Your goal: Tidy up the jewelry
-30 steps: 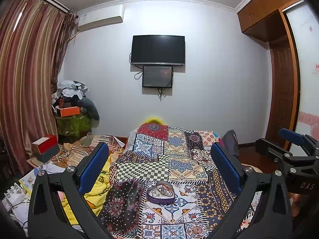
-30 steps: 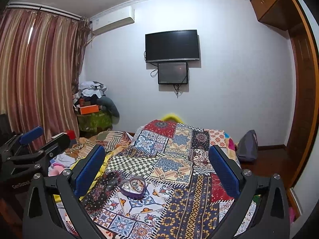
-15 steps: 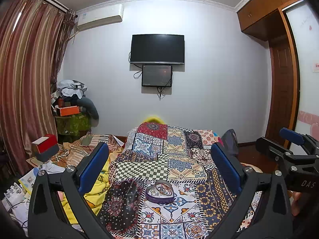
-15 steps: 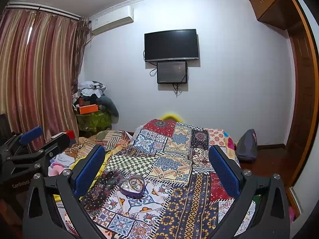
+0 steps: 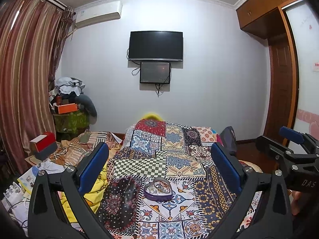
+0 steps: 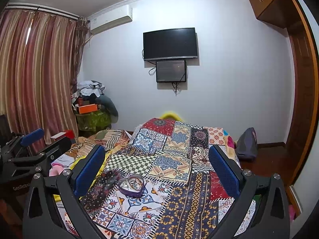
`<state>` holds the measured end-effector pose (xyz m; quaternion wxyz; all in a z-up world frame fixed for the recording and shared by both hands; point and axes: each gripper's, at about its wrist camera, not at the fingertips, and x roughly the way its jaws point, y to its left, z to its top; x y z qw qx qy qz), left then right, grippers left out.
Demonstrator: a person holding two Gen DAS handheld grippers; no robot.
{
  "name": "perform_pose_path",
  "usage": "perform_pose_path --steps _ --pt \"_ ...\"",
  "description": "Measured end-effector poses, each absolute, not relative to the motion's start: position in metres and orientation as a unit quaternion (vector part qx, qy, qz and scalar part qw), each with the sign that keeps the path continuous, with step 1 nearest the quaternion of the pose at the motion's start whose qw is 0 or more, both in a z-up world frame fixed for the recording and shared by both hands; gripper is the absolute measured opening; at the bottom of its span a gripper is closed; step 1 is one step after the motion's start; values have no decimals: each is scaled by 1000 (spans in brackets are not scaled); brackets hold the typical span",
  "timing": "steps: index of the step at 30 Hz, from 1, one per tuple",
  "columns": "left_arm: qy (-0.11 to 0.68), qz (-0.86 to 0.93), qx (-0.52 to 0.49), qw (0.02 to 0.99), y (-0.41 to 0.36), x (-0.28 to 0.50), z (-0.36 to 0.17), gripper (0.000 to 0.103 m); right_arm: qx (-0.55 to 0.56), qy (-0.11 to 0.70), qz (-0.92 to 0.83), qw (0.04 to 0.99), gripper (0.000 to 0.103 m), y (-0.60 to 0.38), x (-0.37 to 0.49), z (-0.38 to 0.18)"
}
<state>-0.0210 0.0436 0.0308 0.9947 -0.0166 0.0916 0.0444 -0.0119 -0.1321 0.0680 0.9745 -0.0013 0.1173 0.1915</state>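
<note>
Two grippers are in play, both held above the near end of a bed. The left gripper (image 5: 159, 163) has its blue-padded fingers spread wide with nothing between them, and the right gripper (image 6: 157, 164) is spread just as wide, also holding nothing.

One heart-shaped box (image 5: 158, 189) sits on the patchwork quilt (image 5: 179, 165), near the front and slightly left of the quilt's middle. It is purple-walled, open on top, and holds a small tangle of jewelry (image 6: 134, 181): rings or bangles and some pale pieces, too small to count.

To the left of the quilt lies a rumpled yellow blanket (image 5: 99, 185), then striped bedding. A red and grey box (image 5: 42, 144) shows plainly only in the left wrist view, along with papers at the near left. The right wrist view alone shows a dark bag (image 6: 246, 143) fully, on the floor at the far right.

Further back, in the left corner, is a pile of clothes and an orange box (image 6: 86, 108). On the far wall hang two screens: a television (image 5: 155, 45) and one smaller screen (image 5: 155, 72) under it, with one air conditioner (image 5: 98, 13) up left and striped curtains (image 6: 37, 75).
</note>
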Motion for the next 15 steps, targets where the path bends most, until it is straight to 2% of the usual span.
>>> perform_pose_path --steps 15 --pt "87 35 -12 996 38 -20 31 103 3 122 185 975 103 -134 -13 66"
